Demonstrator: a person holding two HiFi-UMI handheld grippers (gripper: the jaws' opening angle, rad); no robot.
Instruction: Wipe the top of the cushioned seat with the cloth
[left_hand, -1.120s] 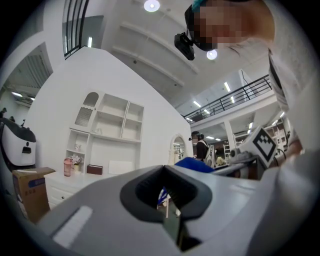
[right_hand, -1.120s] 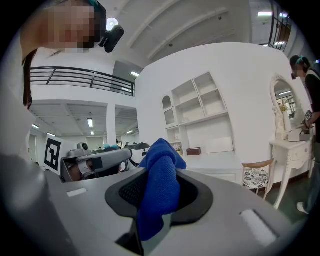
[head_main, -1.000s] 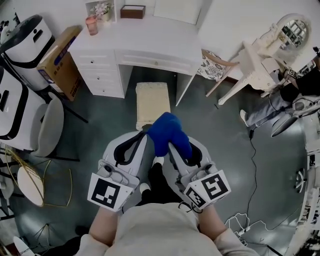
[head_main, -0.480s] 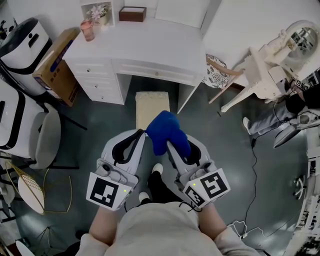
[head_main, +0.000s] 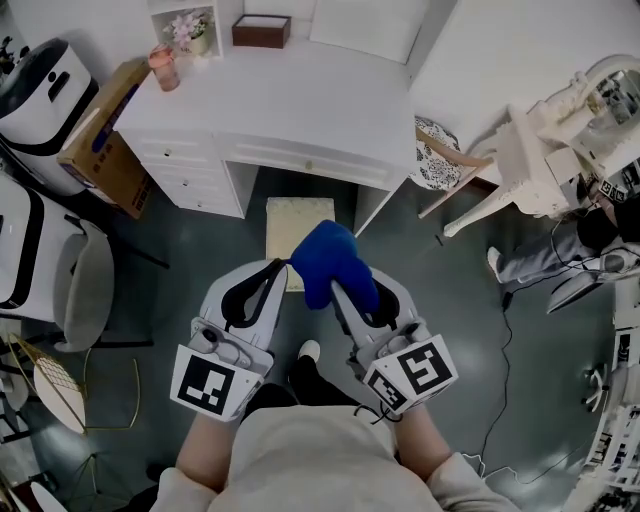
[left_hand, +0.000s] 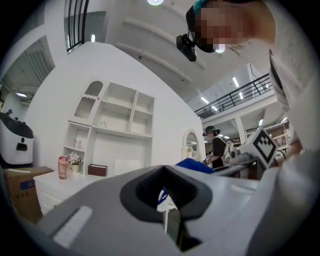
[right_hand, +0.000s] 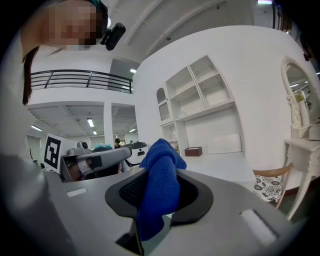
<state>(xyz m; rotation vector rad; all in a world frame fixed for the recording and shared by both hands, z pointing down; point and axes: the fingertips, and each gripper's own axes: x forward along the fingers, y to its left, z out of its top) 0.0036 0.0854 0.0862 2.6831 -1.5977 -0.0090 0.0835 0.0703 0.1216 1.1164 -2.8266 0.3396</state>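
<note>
A bright blue cloth (head_main: 333, 263) is bunched up and clamped in my right gripper (head_main: 335, 283), which is shut on it; the cloth (right_hand: 159, 192) fills the gap between that gripper's jaws. My left gripper (head_main: 280, 270) is shut with nothing in it, its jaws (left_hand: 167, 220) pressed together. Both grippers are held close side by side, in the air above the floor. The cushioned seat (head_main: 297, 227), a cream rectangular stool, stands just ahead of them, half tucked under the white dressing table (head_main: 300, 95). The cloth covers the seat's near right corner in the head view.
A cardboard box (head_main: 108, 130) leans left of the table's drawers. A grey chair (head_main: 85, 280) and a gold wire stool (head_main: 55, 380) stand at the left. A white chair with a patterned cushion (head_main: 470, 170) is at the right, and a cable (head_main: 505, 330) runs over the dark floor.
The whole view has slid: the table and seat sit lower and closer to the grippers than a second ago. Both grippers keep their pose and the cloth stays clamped.
</note>
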